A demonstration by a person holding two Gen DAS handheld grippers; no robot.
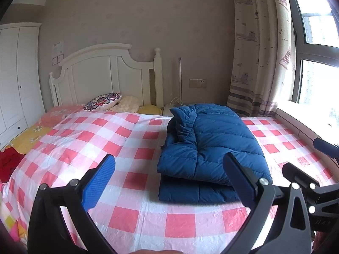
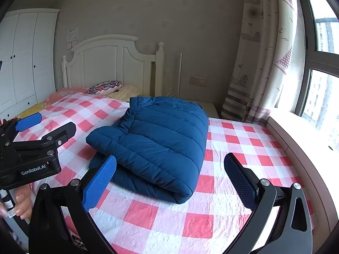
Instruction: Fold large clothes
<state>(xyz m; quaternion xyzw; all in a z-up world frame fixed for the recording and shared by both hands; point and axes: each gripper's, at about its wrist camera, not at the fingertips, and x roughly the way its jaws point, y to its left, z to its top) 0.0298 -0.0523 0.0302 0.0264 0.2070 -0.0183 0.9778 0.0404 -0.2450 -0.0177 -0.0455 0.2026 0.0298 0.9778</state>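
Note:
A dark blue quilted down jacket lies folded into a thick rectangle on the pink-and-white checked bedspread. It also shows in the right wrist view. My left gripper is open and empty, held above the bed just in front of the jacket's near edge. My right gripper is open and empty, its left pad close to the jacket's near left corner. The left gripper's body shows at the left of the right wrist view.
A white headboard and pillows stand at the far end. A white wardrobe is on the left. A curtain, window and sill run along the right. Red cloth lies at the bed's left edge.

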